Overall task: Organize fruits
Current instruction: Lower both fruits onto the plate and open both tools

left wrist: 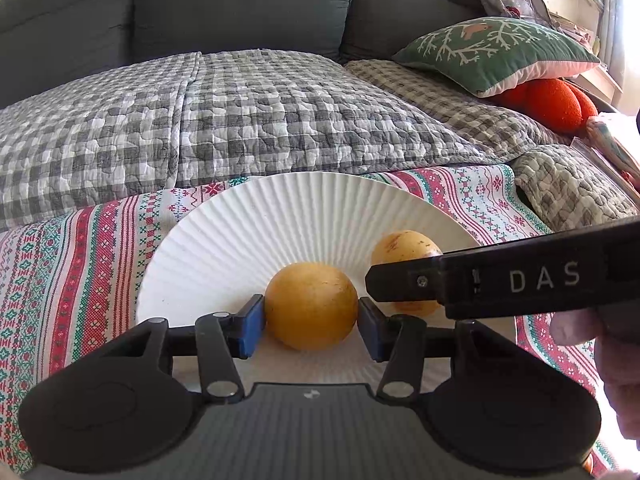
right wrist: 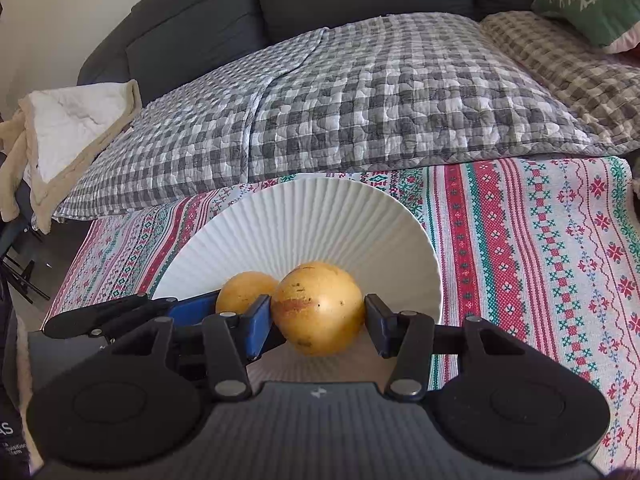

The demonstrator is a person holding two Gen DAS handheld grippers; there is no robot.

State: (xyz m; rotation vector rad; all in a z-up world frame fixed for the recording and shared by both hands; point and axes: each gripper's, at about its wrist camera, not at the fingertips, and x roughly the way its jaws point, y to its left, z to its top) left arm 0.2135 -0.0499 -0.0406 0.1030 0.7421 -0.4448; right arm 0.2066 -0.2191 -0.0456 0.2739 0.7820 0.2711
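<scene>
The left gripper [left wrist: 311, 322] has its blue pads [left wrist: 251, 330] pressed against the two sides of a smooth orange-yellow fruit [left wrist: 311, 306], pinching it at its widest part. That fruit is round, evenly coloured, with only faint specks on its skin, and its underside sits at or just above the floor of the white ribbed plate [left wrist: 240, 232]; whether it touches I cannot tell.

The right gripper [right wrist: 318, 318] likewise clamps a fruit: its dark pads [right wrist: 256, 326] bear on the flanks of a larger, blotchy yellow fruit [right wrist: 318, 306], which carries brown spots and a reddish-brown bruise low on its left side. This one also lies over the near part of the plate [right wrist: 312, 224], close to the floor of it.

In the right wrist view the smooth fruit [right wrist: 245, 290] shows just behind and left of the blotchy one, with the left gripper's blue pad [right wrist: 192, 308] against it. In the left wrist view the blotchy fruit [left wrist: 404, 248] lies right of and behind the smooth one, half hidden by the right gripper's black finger.

The plate stands on a striped red, green and white cloth [left wrist: 100, 264]. Beyond it lie a grey checked quilt [left wrist: 248, 120] and a dark grey sofa [left wrist: 240, 4], with a green cushion [left wrist: 496, 52] at the right.
</scene>
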